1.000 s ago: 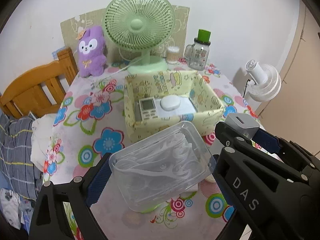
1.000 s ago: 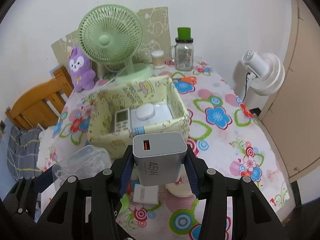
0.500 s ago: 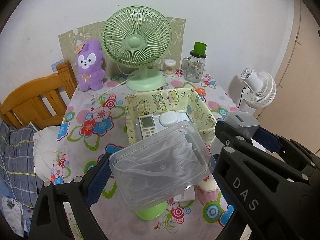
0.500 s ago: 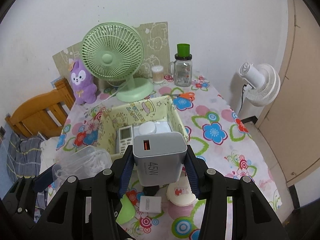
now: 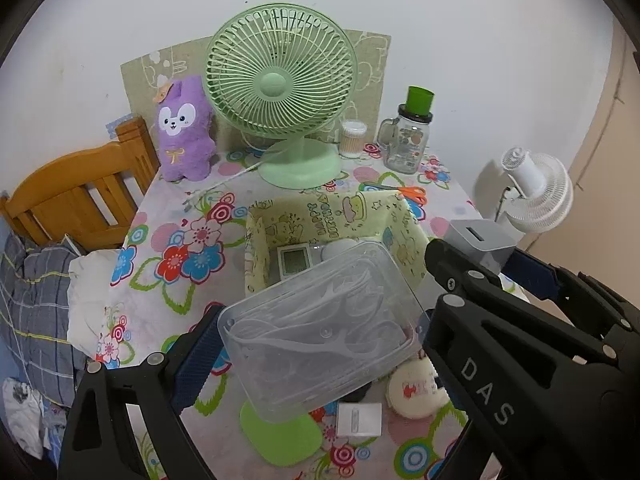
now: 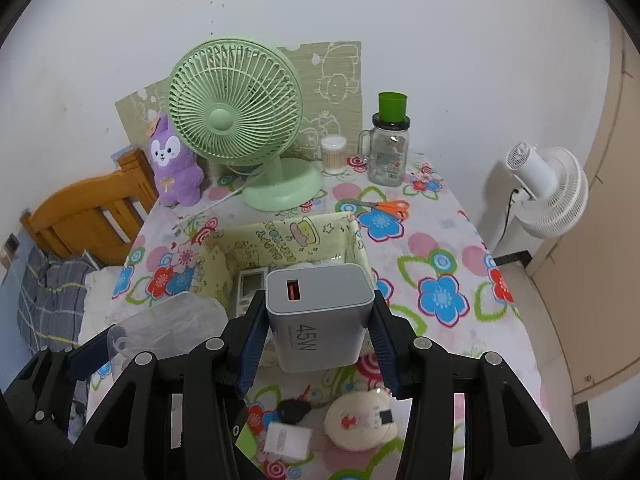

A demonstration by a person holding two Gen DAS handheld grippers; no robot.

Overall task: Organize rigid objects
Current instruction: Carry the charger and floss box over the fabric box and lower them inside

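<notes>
My left gripper [image 5: 320, 332] is shut on a clear plastic box of floss picks [image 5: 320, 320] and holds it high above the table's near side. My right gripper [image 6: 316, 328] is shut on a grey 45W charger [image 6: 320, 320], also held high; the charger shows at the right of the left wrist view [image 5: 478, 240]. The yellow patterned fabric basket [image 6: 280, 236] stands beyond both, with a white remote [image 6: 250, 284] and a round white thing [image 5: 340, 246] inside. On the table below lie a small white box [image 6: 288, 438], a round cream case [image 6: 360, 420], a dark small object [image 6: 294, 410] and a green lid [image 5: 284, 436].
At the back stand a green desk fan [image 6: 236, 120], a purple plush [image 6: 174, 164], a cotton swab jar [image 6: 334, 154] and a glass mug with green lid [image 6: 388, 148]. Orange scissors [image 6: 386, 208] lie behind the basket. A white floor fan [image 6: 548, 192] is right, a wooden chair [image 6: 88, 216] left.
Both grippers have risen and pulled back from the basket with their loads still held. The table and basket look farther below, and the small items near the front edge have come into view.
</notes>
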